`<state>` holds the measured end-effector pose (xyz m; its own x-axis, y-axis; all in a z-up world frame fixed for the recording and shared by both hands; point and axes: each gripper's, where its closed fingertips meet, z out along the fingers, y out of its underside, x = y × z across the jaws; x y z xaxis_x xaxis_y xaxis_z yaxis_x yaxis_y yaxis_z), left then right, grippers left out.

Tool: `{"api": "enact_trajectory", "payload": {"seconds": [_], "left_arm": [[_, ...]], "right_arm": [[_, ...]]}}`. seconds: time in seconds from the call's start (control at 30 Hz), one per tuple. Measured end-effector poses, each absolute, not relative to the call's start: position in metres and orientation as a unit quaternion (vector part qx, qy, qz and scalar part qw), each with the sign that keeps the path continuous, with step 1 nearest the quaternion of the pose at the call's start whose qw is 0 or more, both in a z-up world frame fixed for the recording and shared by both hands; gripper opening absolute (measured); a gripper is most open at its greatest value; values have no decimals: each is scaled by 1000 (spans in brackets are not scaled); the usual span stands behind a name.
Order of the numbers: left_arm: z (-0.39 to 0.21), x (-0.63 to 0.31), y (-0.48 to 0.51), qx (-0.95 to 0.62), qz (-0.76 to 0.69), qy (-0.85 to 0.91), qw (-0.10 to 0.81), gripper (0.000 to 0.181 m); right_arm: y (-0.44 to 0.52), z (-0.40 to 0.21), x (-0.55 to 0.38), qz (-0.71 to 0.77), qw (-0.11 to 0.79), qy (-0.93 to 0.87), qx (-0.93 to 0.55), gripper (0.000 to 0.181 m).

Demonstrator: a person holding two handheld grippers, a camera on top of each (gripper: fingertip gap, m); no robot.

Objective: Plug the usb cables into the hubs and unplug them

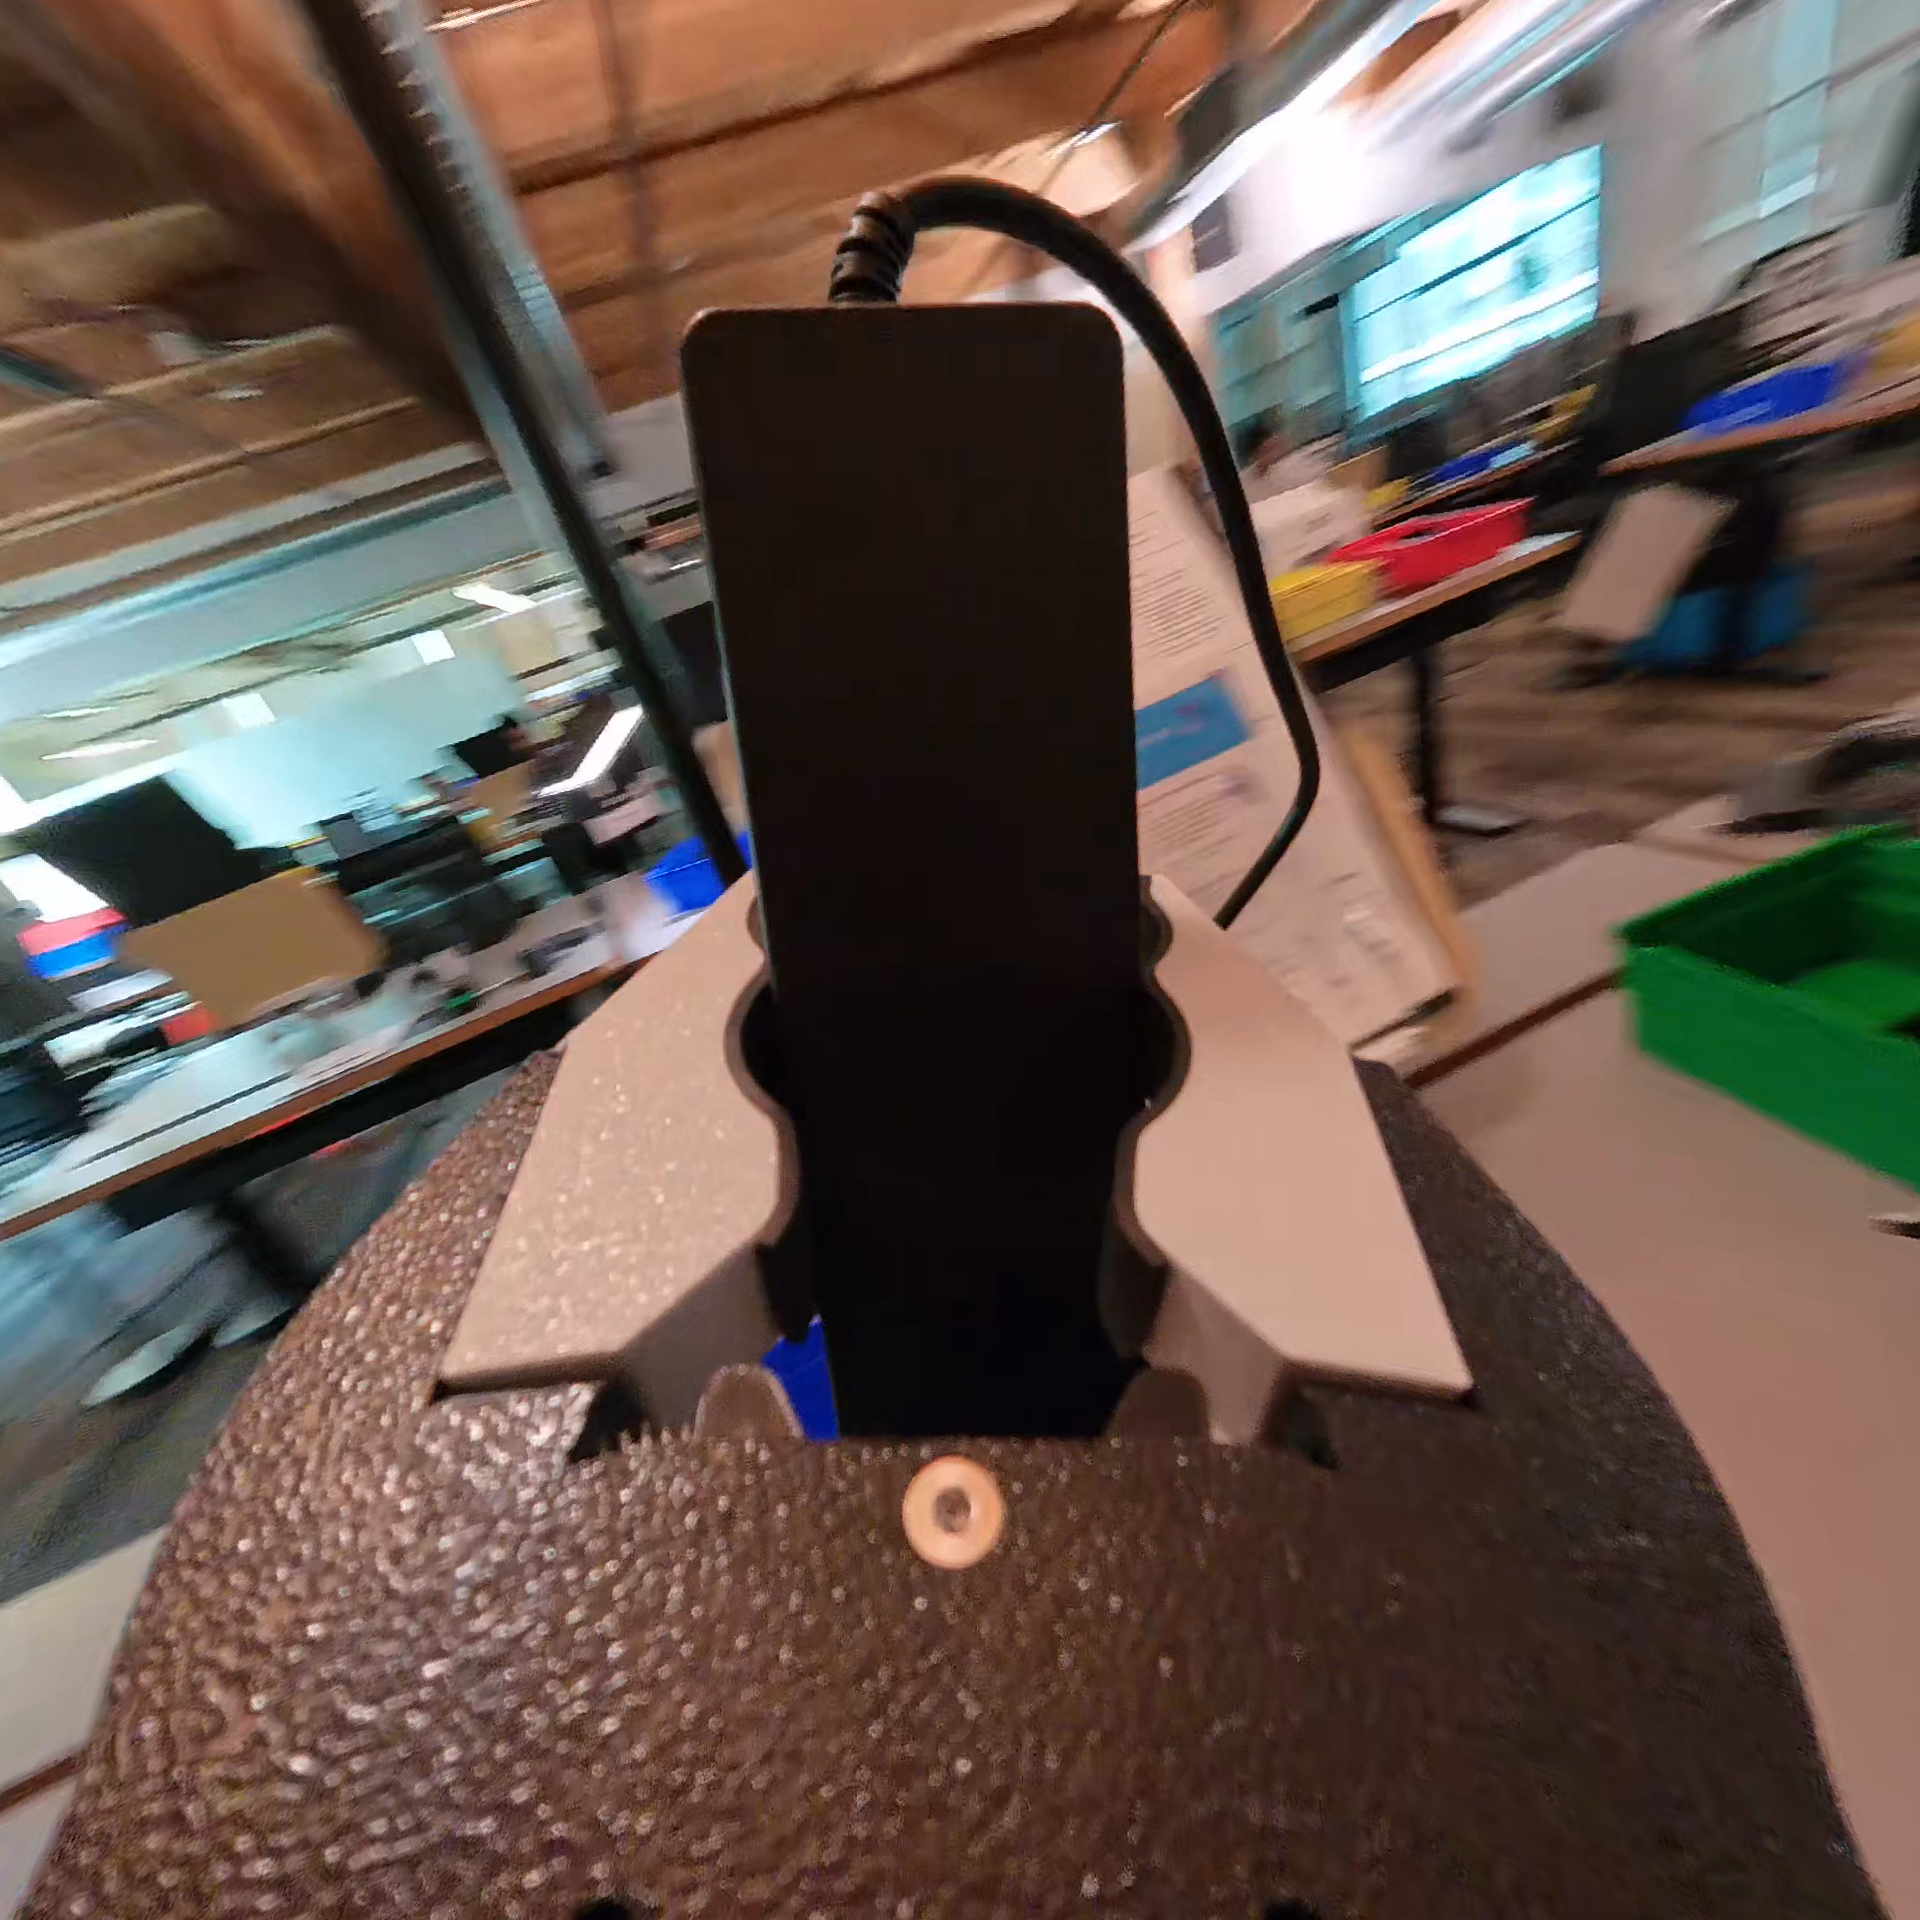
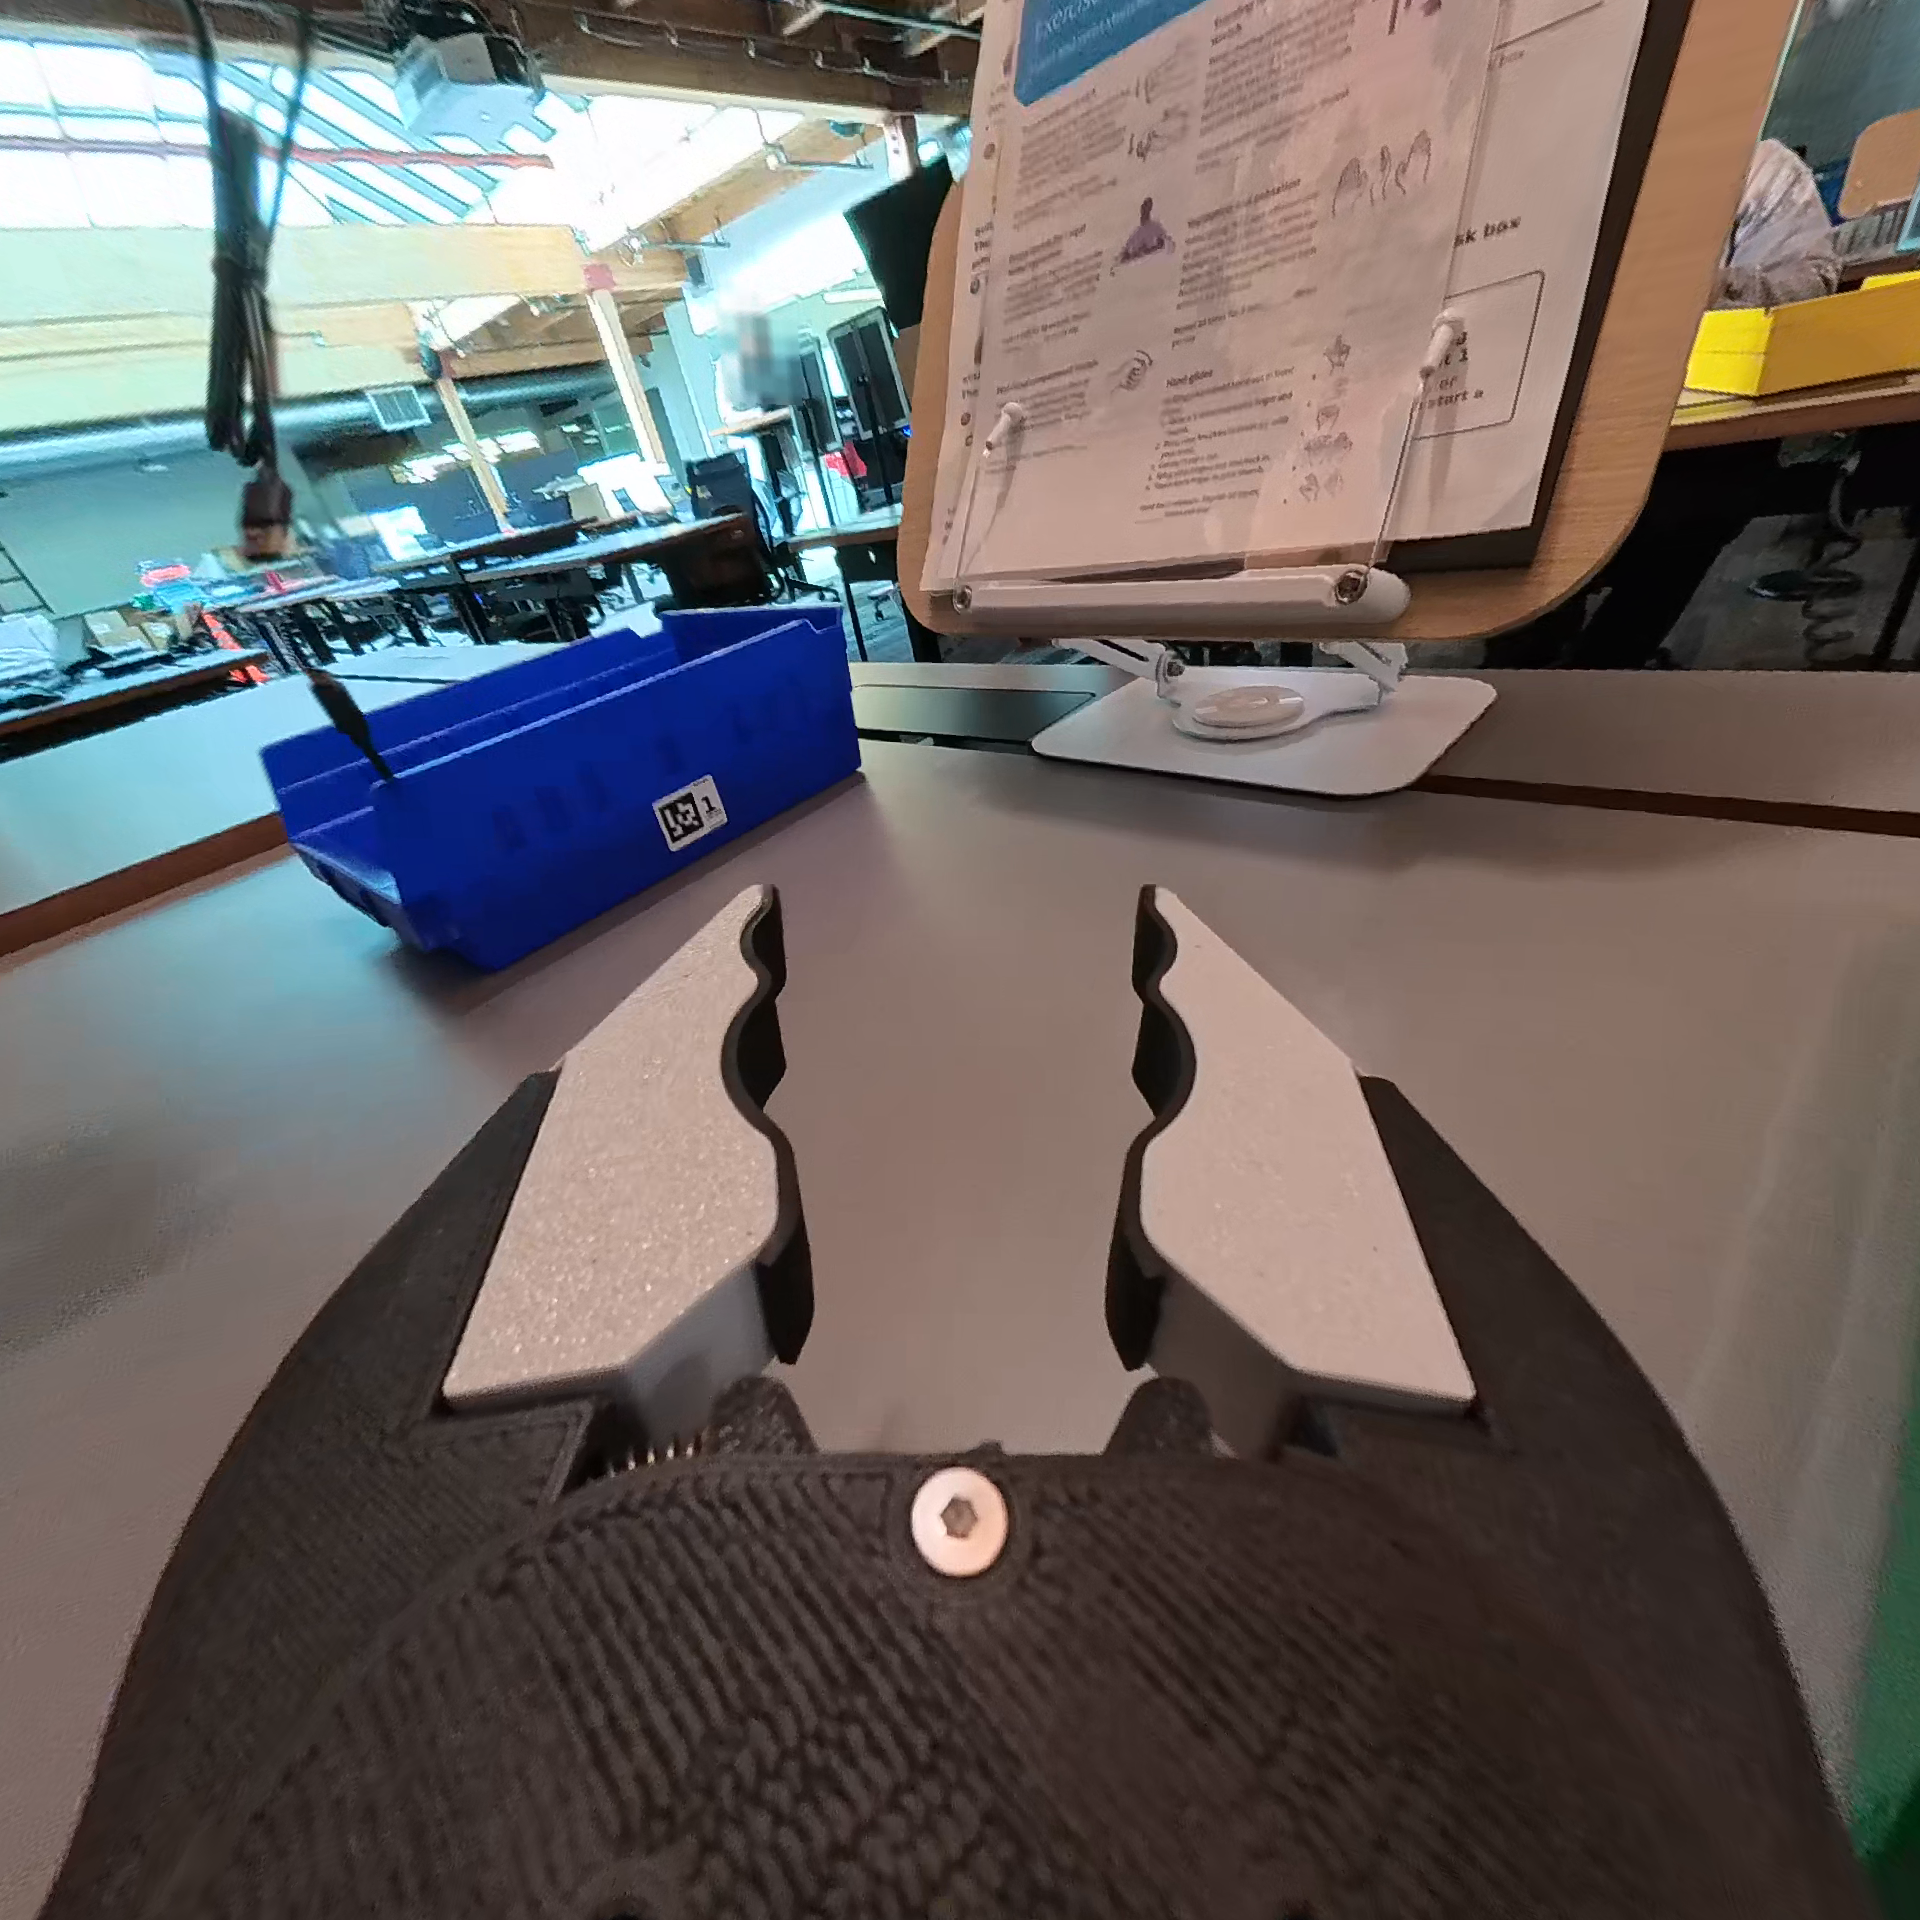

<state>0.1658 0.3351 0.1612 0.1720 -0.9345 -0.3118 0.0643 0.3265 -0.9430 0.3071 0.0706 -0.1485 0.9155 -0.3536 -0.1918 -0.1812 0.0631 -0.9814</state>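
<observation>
We hold the left gripper (image 1: pixel 956 1049) raised well above the worktop, its jaws clamped on the flat sides of a slim black rectangular hub (image 1: pixel 914 665) that stands upright between them. We judge that this grip keeps the narrow edges free, though no ports show from this side. A thin black cable (image 1: pixel 1242 540) leaves the top of the hub through a ribbed collar and loops down behind the right finger. The blurred background suggests the hub is being carried.

The right gripper (image 2: pixel 956 1049) sits low over the grey worktop (image 2: pixel 1507 1039) with its jaws spread and nothing between them, ready, we think, to take a plug. A blue plastic bin (image 2: pixel 582 790) stands ahead to the left, a black plug tip (image 2: pixel 348 717) poking over its rim; further cables probably wait there. A wooden document stand (image 2: pixel 1247 312) stands beyond it.
</observation>
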Motion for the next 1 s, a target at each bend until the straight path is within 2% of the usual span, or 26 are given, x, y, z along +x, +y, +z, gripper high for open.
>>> {"api": "enact_trajectory", "payload": {"seconds": [0.17,0.4,0.5,0.6,0.8,0.9,1.0], "left_arm": [[129,185,256,-349,-569,576,472,64],[16,205,163,-239,-701,623,253,63],[-39,212,136,-205,-694,655,219,63],[-76,210,112,-160,-691,682,180,63],[-96,190,85,-61,-724,679,109,63],[-104,192,82,-64,-719,684,109,63],[-116,197,85,-78,-706,692,127,63]], "right_arm": [[68,-113,284,-23,771,133,-622,69],[38,-65,269,41,852,95,-513,85],[24,-42,264,-6,859,73,-507,89],[36,-37,246,-30,820,24,-571,88],[89,-65,214,48,701,-99,-705,79],[109,-67,204,92,687,-138,-708,85],[130,-69,191,78,676,-189,-708,72]]}}
